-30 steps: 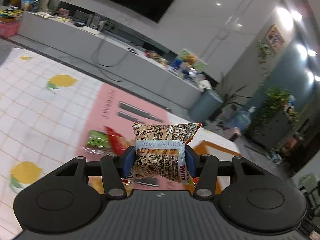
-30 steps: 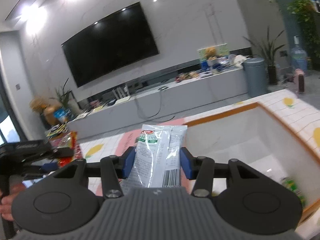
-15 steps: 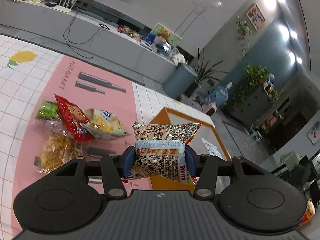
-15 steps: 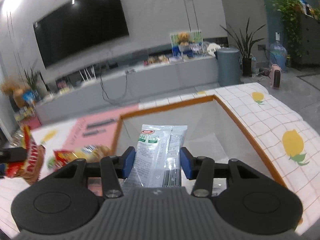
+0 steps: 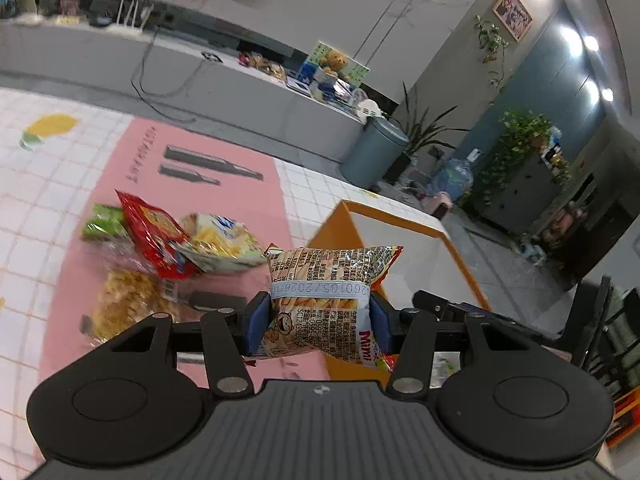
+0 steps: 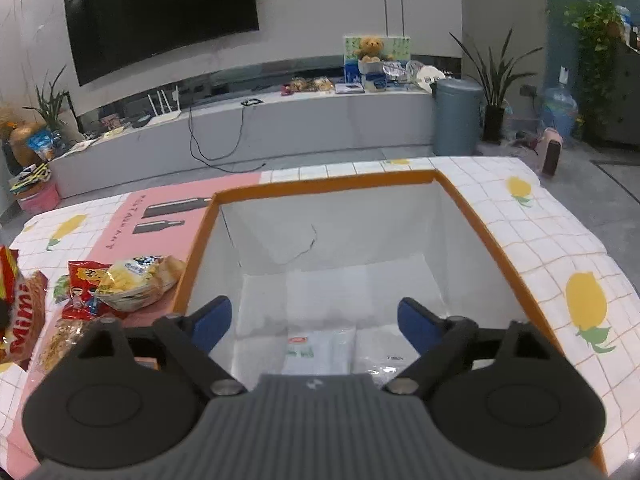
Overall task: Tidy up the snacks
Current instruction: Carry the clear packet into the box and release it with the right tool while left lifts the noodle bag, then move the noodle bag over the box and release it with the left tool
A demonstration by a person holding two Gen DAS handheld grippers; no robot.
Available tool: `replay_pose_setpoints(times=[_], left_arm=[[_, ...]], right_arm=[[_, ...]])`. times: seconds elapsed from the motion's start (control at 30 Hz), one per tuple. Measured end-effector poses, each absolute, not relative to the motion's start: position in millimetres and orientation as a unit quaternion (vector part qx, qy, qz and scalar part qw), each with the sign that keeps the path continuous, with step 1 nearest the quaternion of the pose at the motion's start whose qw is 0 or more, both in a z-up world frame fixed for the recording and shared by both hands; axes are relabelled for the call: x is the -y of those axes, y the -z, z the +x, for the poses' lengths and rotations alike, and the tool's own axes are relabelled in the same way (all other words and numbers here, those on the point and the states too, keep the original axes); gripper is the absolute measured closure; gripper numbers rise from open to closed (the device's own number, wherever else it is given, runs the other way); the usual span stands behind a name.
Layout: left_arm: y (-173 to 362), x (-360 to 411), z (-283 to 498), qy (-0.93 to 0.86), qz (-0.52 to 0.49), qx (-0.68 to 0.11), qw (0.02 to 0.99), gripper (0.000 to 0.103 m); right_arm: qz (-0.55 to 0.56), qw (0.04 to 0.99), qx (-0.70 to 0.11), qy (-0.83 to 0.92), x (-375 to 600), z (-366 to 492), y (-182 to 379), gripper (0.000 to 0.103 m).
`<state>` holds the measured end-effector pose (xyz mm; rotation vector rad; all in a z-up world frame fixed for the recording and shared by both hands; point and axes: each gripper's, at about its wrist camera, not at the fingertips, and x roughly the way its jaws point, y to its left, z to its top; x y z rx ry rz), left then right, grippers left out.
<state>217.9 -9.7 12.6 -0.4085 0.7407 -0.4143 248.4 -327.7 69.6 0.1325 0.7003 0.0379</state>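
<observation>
My left gripper (image 5: 318,320) is shut on a Mimi snack bag (image 5: 324,300) and holds it in the air beside the left wall of the orange-rimmed white box (image 5: 408,256). My right gripper (image 6: 314,320) is open and empty above the box (image 6: 320,190). A white packet with a green and red label (image 6: 316,350) lies on the box floor below it. A pile of snack bags lies on the pink mat: a red bag (image 5: 154,236), a yellow-white bag (image 5: 218,244), a green pack (image 5: 102,222) and a golden snack bag (image 5: 128,304). The Mimi bag also shows at the right wrist view's left edge (image 6: 22,320).
The table has a white lemon-print cloth (image 6: 560,240) and a pink mat (image 5: 208,192). Another clear packet (image 6: 384,354) lies in the box. Beyond the table stand a long grey TV bench (image 6: 280,120), a grey bin (image 6: 456,116) and plants.
My right gripper has opened and let the white packet drop into the box. My left gripper has carried the Mimi bag closer to the box's left wall.
</observation>
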Motion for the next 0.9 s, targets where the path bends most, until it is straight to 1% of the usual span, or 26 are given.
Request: replay_pose_setpoints(times=[0.33, 0.53, 0.7, 0.9], left_arm=[[-20, 21, 208, 0.215, -0.18, -0.353, 0.893, 0.044], [-23, 41, 203, 0.238, -0.185, -0.369, 0.879, 0.044], [-30, 71, 195, 0.257, -0.15, -0.362, 0.884, 0.044], [-29, 98, 201, 0.291, -0.159, -0.371, 0.868, 0.044]], right_arm=[[0.161, 0.943, -0.292, -0.006, 358, 218, -88, 0.015], [0.141, 0.955, -0.263, 0.013, 363, 205, -104, 0.015], [0.162, 0.957, -0.241, 0.017, 374, 195, -112, 0.015], [0.178, 0.957, -0.227, 0.025, 386, 190, -116, 0.015]])
